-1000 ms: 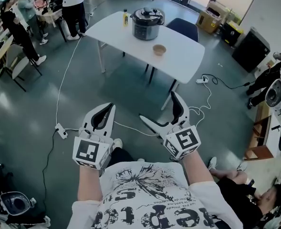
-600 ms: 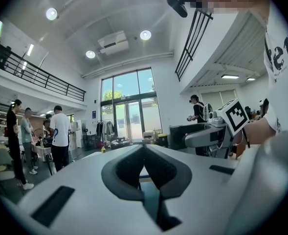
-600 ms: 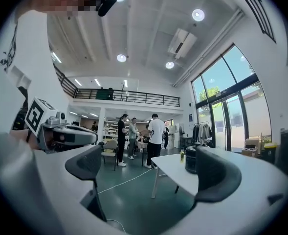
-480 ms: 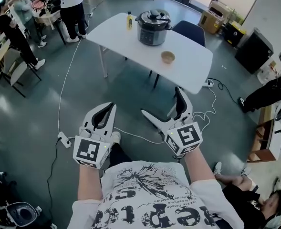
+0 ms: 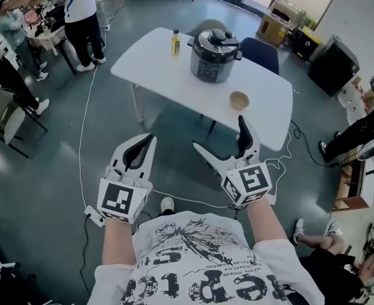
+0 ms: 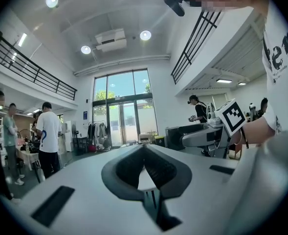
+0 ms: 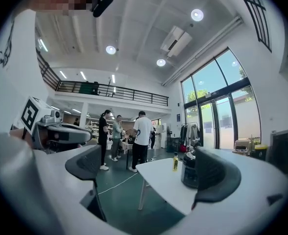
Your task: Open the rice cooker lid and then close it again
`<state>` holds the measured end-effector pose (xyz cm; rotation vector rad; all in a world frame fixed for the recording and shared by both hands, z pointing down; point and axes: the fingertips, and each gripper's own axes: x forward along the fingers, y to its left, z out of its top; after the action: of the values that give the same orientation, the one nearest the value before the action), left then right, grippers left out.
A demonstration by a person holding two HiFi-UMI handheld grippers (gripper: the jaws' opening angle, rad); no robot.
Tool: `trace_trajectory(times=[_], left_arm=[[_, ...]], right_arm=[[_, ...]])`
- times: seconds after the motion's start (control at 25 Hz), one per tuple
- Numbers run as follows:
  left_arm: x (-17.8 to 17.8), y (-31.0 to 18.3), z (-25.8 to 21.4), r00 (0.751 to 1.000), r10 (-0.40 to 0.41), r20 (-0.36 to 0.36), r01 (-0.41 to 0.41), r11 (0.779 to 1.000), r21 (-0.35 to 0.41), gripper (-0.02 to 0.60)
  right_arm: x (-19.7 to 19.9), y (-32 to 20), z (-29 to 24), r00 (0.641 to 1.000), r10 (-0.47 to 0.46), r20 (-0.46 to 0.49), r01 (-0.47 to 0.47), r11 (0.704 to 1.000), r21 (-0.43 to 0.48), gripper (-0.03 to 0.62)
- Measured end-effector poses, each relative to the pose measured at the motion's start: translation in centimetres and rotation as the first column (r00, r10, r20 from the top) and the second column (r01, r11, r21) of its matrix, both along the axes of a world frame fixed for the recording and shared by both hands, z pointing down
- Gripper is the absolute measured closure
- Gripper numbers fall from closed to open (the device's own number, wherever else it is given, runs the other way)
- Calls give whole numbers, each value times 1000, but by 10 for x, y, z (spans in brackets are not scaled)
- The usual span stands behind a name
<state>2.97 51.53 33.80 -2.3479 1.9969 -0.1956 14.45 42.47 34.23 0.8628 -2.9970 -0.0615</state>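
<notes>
Rice cooker (image 5: 215, 57) on table (image 5: 164, 78) — lid (image 5: 216, 38) shut.

Glossy grey floor (image 5: 40, 170), white table (image 5: 164, 75), tall glazed doors (image 6: 121, 111), round ceiling lights (image 6: 144, 35)

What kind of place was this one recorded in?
Probably a large open workshop or lab hall, not a home kitchen: a railed mezzanine, tall glass doors, and cables trailing over a grey floor around a white table.

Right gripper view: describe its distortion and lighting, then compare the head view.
Right gripper view: fisheye with black round border, ceiling lamps flare, right tongs loom large, the rice cooker looks small. Head view: even light, milder bowing along the table edges.
</notes>
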Motion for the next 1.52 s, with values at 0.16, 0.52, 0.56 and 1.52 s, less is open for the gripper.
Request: trace_trajectory(times=[0.16, 0.52, 0.56, 1.52], left_arm=[[-73, -57, -1, 999, 45, -1, -45, 999, 19, 568], [-171, -157, 21, 997, 56, -58, -53, 997, 54, 568], [-178, -168, 27, 997, 63, -53, -61, 997, 38, 568], [-228, -727, 5, 980, 199, -27, -200, 980, -22, 568]], right_arm=[[-69, -57, 6, 999, 47, 0, -47, 999, -13, -3], [-163, -158, 43, 996, 85, -25, -86, 993, -79, -3], [-170, -170, 45, 996, 87, -29, -89, 993, -83, -3], [-217, -732, 54, 957, 167, -236, -220, 951, -216, 5]])
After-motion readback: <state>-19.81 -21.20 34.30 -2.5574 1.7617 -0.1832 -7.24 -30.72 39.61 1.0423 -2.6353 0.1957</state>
